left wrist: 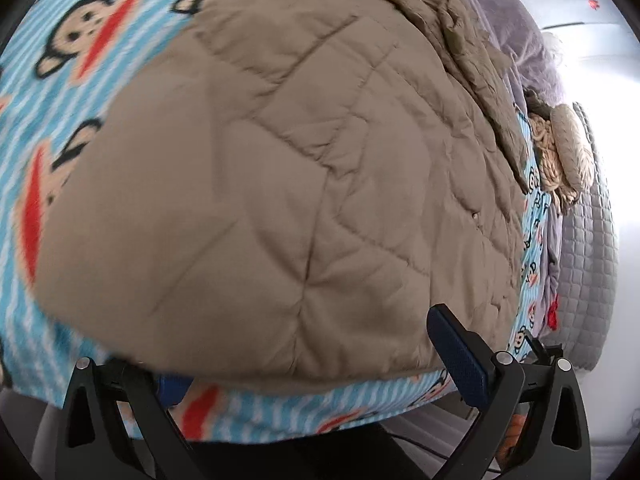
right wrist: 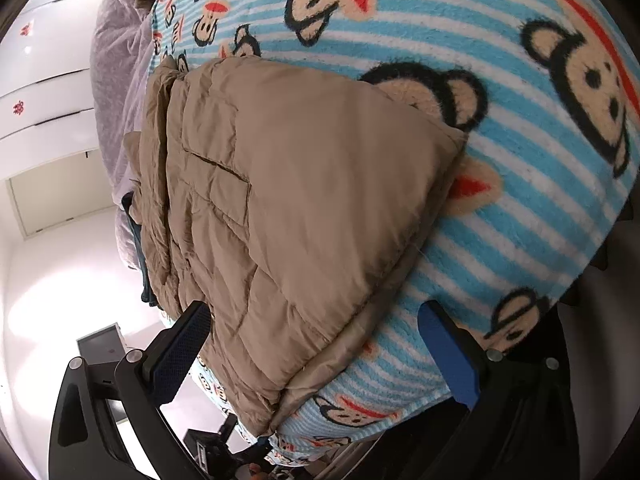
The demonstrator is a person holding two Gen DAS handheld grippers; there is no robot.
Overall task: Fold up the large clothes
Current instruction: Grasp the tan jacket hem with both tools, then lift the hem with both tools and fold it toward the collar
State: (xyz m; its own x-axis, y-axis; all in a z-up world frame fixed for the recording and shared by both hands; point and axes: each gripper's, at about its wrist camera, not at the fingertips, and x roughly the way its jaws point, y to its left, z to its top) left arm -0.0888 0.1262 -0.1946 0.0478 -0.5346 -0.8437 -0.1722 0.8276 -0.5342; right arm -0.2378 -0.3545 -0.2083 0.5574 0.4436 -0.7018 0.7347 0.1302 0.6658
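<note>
A tan quilted jacket [left wrist: 288, 184] lies folded and flat on a blue striped monkey-print blanket [left wrist: 52, 80]. It also shows in the right wrist view [right wrist: 304, 216], with its near corner at the blanket's edge [right wrist: 520, 208]. My left gripper [left wrist: 304, 364] is open, its jaws wide apart at the jacket's near hem; the left finger is partly hidden under the cloth. My right gripper [right wrist: 316, 340] is open, its jaws either side of the jacket's near corner, holding nothing.
A crumpled tan part of the jacket [left wrist: 460, 40] lies at the far side. A purple blanket [left wrist: 520, 32], a knitted cushion [left wrist: 572, 148] and a grey quilted cover [left wrist: 588, 248] lie beyond. White wardrobe doors [right wrist: 44, 80] and a dark box on the floor [right wrist: 100, 344] show in the right wrist view.
</note>
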